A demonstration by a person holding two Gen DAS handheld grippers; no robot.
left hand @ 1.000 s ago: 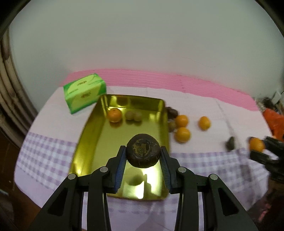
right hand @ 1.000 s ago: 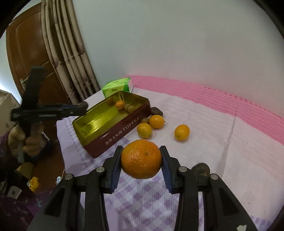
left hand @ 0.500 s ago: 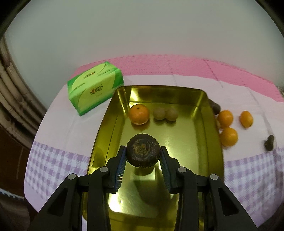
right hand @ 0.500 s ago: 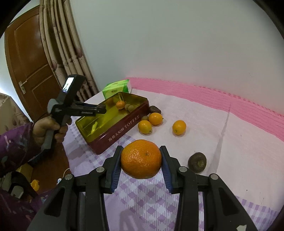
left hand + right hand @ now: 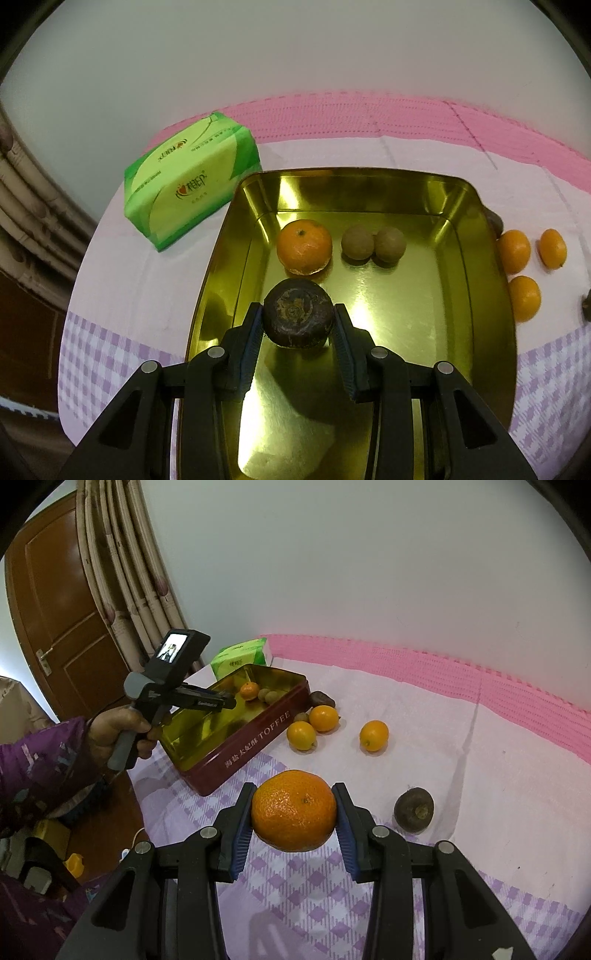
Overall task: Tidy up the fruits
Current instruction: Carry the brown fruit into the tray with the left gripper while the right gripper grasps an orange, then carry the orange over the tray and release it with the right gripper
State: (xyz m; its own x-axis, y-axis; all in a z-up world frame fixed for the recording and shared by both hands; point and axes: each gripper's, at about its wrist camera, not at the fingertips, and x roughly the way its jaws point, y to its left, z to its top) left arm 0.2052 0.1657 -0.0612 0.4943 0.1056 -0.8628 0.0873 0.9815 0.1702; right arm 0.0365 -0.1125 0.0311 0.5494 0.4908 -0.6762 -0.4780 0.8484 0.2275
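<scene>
Tongs, L: clamped on dark brown round fruit, held over the gold tin, near its front-left part. Inside tin: mandarin w/ two small tan fruits beside it. R tongs grip a big orange above the checked cloth on the tabletop. Three small oranges & another dark fruit lie outside tin. Green tissue pack sits just beside tin's far-left corner.
</scene>
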